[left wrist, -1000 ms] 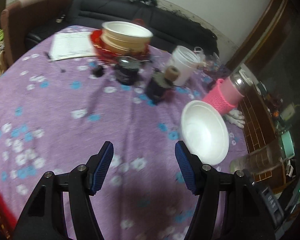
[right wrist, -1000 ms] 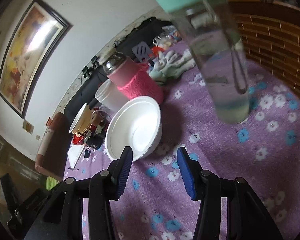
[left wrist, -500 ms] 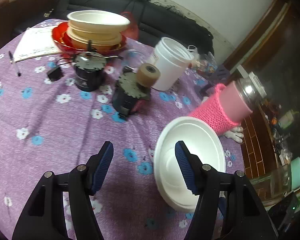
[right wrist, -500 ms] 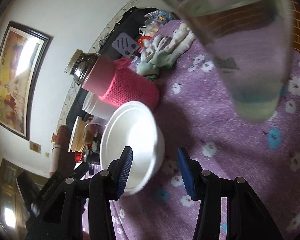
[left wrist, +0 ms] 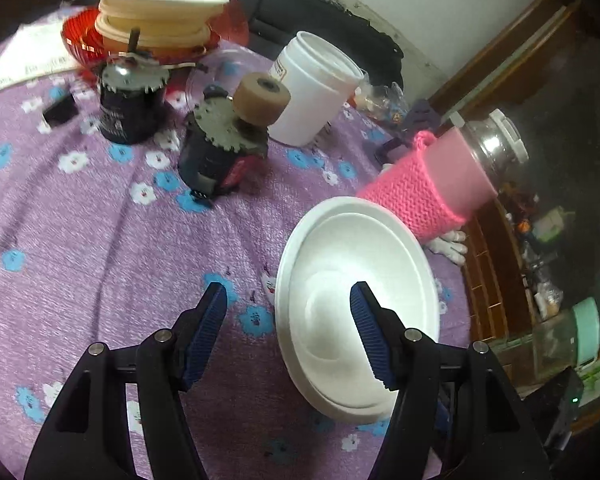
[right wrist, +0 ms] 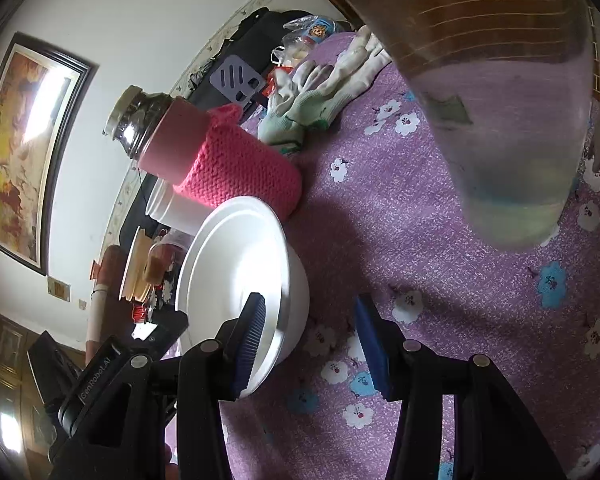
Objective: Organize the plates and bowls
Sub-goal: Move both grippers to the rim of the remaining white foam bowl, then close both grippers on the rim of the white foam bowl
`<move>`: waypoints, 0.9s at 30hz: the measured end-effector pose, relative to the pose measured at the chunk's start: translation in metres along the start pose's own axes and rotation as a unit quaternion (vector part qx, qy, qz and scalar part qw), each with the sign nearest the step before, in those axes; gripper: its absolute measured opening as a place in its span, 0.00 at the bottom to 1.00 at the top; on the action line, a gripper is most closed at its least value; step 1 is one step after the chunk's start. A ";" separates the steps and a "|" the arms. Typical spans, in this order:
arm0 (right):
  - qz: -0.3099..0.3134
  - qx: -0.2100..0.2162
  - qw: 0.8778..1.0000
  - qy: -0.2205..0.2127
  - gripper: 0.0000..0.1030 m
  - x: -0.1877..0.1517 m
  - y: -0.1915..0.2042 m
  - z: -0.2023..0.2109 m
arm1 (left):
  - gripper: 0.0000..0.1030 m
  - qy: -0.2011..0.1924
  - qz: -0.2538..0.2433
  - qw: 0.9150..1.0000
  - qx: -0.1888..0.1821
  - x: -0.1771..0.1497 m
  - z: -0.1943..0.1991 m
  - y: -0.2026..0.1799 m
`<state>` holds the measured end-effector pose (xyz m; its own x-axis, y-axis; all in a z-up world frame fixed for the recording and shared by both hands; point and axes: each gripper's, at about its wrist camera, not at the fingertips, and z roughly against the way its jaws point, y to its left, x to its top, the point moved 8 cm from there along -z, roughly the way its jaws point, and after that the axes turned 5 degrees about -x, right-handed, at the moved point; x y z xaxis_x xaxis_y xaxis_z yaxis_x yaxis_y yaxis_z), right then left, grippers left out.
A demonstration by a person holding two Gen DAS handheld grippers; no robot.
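Observation:
A white foam bowl (left wrist: 352, 280) sits on the purple flowered tablecloth beside a pink knit-sleeved bottle (left wrist: 432, 184). My left gripper (left wrist: 288, 320) is open; its right finger is over the bowl's inside and its left finger is outside the rim. The bowl also shows in the right wrist view (right wrist: 240, 264). My right gripper (right wrist: 312, 340) is open, with its left finger over the bowl's inside and its right finger outside the wall. A stack of cream bowls on a red plate (left wrist: 160, 16) stands at the far side.
Two dark motors (left wrist: 220, 148) and a white plastic jar (left wrist: 312, 88) stand between the stack and the bowl. A clear water bottle (right wrist: 500, 120) looms close on the right. Gloves (right wrist: 320, 96) lie behind the pink bottle. The other gripper's body (right wrist: 112, 364) shows at lower left.
Both grippers have closed in on the white bowl. It now sits partly between each pair of fingers. Both stay open.

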<state>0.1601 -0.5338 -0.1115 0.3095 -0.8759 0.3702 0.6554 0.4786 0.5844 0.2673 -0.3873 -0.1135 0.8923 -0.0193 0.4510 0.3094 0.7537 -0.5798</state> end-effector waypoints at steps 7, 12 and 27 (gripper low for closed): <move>-0.009 0.020 1.000 -0.002 0.65 -0.002 0.001 -0.004 | 0.61 0.024 0.008 1.000 -0.008 -0.004 -0.009 0.001; -0.017 0.026 1.000 0.000 0.72 -0.002 0.002 -0.010 | 0.61 0.043 0.020 0.999 -0.024 -0.008 -0.015 0.000; -0.001 -0.014 1.000 0.009 0.39 -0.001 0.011 -0.029 | 0.40 0.039 0.009 0.999 -0.007 -0.009 -0.016 0.006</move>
<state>0.1867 -0.5297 -0.1262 0.3205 -0.8775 0.3567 0.6746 0.4758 0.5643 0.2664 -0.3935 -0.1322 0.9205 -0.0585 0.3864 0.2978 0.7452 -0.5966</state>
